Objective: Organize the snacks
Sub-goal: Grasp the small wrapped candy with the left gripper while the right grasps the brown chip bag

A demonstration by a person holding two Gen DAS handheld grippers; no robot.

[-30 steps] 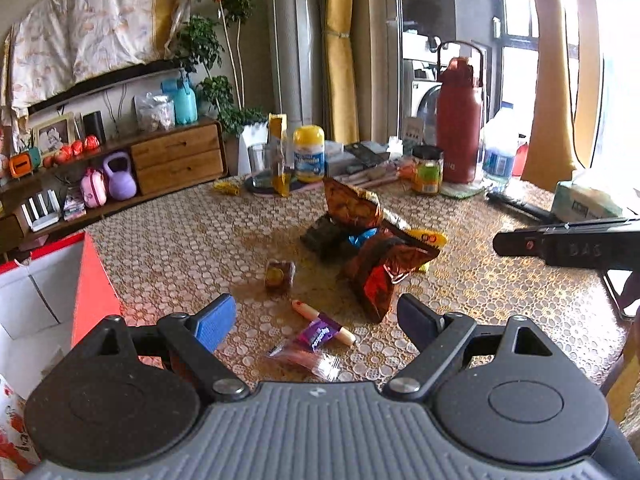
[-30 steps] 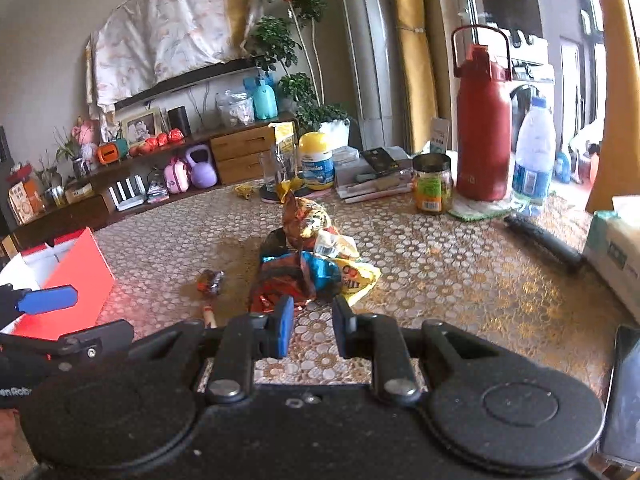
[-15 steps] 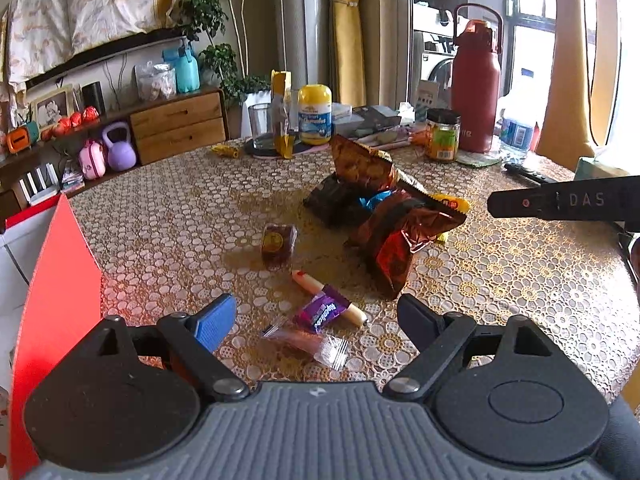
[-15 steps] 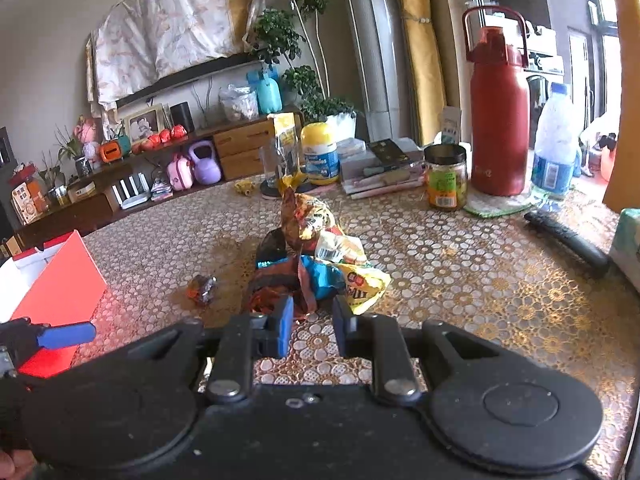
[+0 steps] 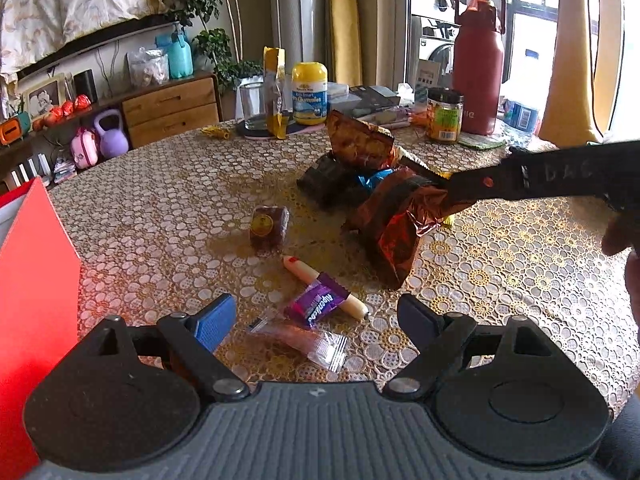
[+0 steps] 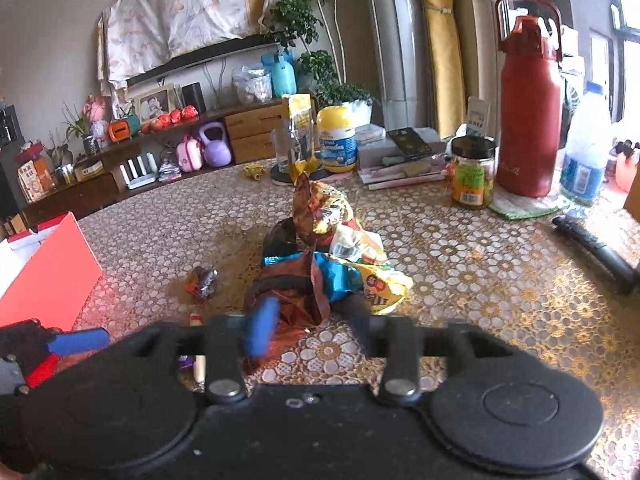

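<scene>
- Left gripper [image 5: 314,316]: dark fingers with blue pads, spread wide with nothing between them, hovering low over the counter [image 5: 160,208], a round top under a gold lace-pattern cover.
- Just ahead of the left fingers: a small clear plastic-wrapped sweet [image 5: 304,342], a purple candy wrapper [image 5: 318,300] and a pale sausage stick with a red tip [image 5: 304,270] lying under that wrapper; all rest on the counter.
- Small dark brown wrapped cake with a round yellow label [image 5: 269,224]: lying alone, farther out from the sausage stick.
- Right gripper [image 6: 310,316]: its fingers have just been opening and now stand apart; the shiny red-brown foil snack bag [image 6: 288,292] lies in the gap, and no pad presses on it. In the left wrist view this gripper reaches in from the right, tip at the foil bag's edge.
- Pile of snack bags at mid-counter: an upright orange-brown crinkled bag [image 6: 316,208], a blue foil packet [image 6: 336,276], a yellow packet [image 6: 380,284] and a black packet [image 5: 324,178], heaped against one another.
- Red cardboard box with a white inside [image 6: 52,276]: at the counter's left edge, well apart from the pile.
- Far rim of the counter: tall dark-red flask with handle [image 6: 528,120], glass jar with black lid [image 6: 472,172], yellow-lidded tub [image 6: 337,140].
</scene>
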